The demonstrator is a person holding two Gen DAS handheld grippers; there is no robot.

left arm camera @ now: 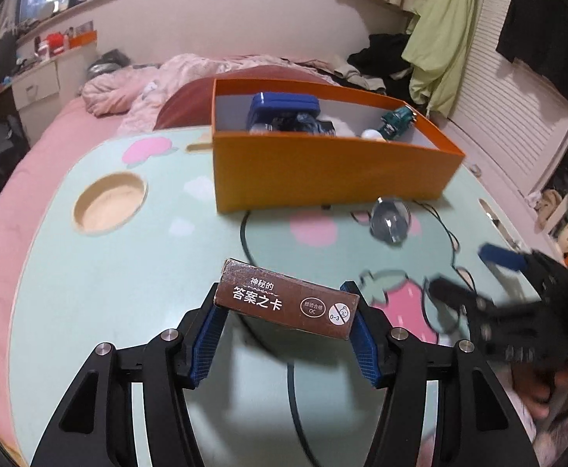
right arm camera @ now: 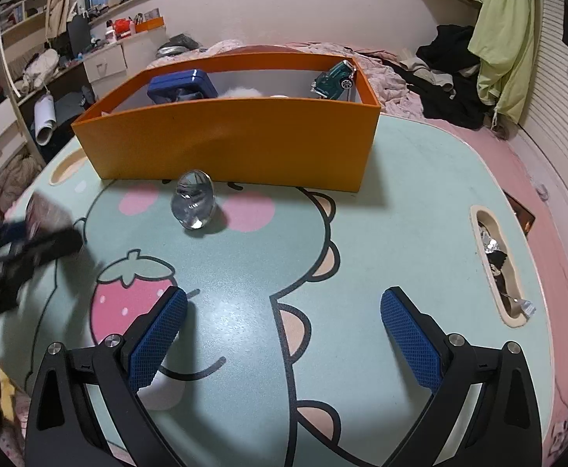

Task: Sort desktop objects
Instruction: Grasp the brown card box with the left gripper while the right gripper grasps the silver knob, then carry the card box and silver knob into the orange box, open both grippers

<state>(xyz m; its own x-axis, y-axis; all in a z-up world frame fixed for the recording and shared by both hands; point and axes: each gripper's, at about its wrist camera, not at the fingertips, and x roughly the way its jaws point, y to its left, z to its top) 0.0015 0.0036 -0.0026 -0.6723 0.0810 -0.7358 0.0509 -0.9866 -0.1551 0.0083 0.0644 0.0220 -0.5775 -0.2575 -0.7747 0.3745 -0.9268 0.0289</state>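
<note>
**Left gripper clamps, right stands wide**

The left gripper [left arm camera: 287, 313] tilts downward, its blue pads [left arm camera: 210, 334] pressed on both ends of a brown card box [left arm camera: 284, 299]. The right gripper [right arm camera: 284, 334] also angles down, jaws spread wide with nothing between them.

The surface [right arm camera: 400, 179] was a pale green top printed with a cartoon bear and a pink strawberry, with a round recess [left arm camera: 109, 203] and an oblong slot [right arm camera: 498, 264] cut into it. On it stood an orange box [right arm camera: 229, 140], and just before the box lay a clear glass ball [right arm camera: 192, 205].
</note>
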